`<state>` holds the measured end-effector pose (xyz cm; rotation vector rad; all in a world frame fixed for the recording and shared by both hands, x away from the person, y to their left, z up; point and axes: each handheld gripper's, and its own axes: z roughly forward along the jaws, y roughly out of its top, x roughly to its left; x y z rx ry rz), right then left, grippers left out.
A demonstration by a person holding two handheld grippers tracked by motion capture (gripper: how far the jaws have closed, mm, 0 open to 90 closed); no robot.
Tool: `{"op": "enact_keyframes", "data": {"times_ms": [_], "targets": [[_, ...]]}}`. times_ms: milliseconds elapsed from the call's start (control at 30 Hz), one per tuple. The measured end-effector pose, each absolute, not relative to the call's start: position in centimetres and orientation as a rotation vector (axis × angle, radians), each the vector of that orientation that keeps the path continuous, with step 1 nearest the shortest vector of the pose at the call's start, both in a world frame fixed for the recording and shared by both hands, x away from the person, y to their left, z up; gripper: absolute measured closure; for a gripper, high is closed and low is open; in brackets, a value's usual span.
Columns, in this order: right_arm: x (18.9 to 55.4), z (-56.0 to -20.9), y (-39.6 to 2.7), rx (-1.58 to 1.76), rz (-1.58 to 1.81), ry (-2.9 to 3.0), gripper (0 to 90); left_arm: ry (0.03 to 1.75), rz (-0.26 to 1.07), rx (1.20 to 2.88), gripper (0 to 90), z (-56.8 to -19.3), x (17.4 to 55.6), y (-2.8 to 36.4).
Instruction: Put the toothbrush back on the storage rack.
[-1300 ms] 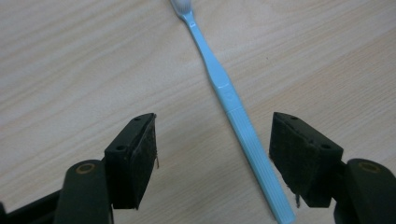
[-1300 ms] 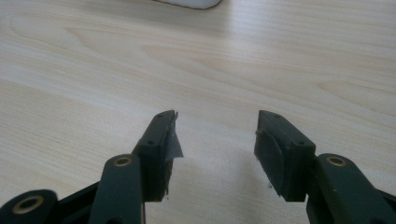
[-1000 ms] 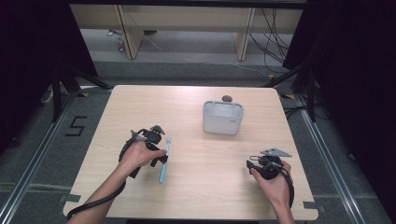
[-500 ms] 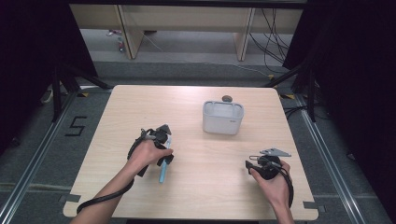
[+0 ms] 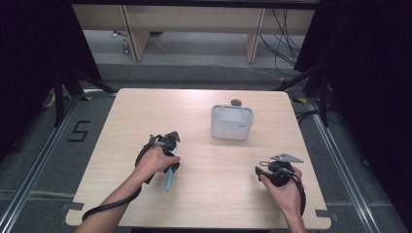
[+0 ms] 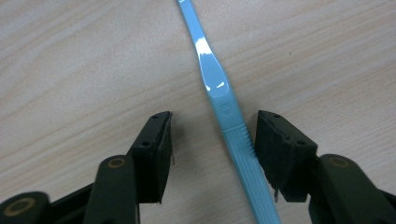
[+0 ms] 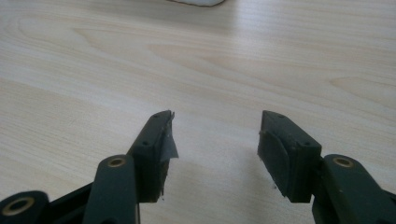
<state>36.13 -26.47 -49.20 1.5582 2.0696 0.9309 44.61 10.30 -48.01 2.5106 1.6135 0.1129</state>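
Observation:
A light blue toothbrush point(image 5: 168, 183) lies flat on the wooden table point(image 5: 145, 111), left of the middle. My left gripper point(image 5: 171, 166) points down over it and hides its upper part in the high view. In the left gripper view the toothbrush handle point(image 6: 219, 88) runs between the jaws of the left gripper point(image 6: 213, 122). It lies close against the right pad point(image 6: 275, 140), and a clear gap separates it from the left one. These jaws have just been closing. My right gripper point(image 5: 262, 169) rests low near the front right, open, and the right gripper view shows the right gripper point(image 7: 215, 123) with bare wood between its jaws.
A pale grey rectangular container point(image 5: 231, 124) stands at the back middle of the table, with a small dark round thing point(image 5: 236, 102) just behind it. Its white edge point(image 7: 196, 2) shows at the top of the right gripper view. Beyond the table is dark floor with cables.
My left hand has shifted right from beside the toothbrush to directly over it, covering its upper part. The right hand has stayed put.

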Motion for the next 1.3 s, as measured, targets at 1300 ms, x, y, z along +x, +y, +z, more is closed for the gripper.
{"op": "enact_keyframes", "data": {"times_ms": [1300], "targets": [[36.1, -49.4, -25.9, 1.553, 0.979, 2.075, 44.9, 1.332, 0.15, 2.618, 78.1, -47.4, 43.9, 11.9]]}}
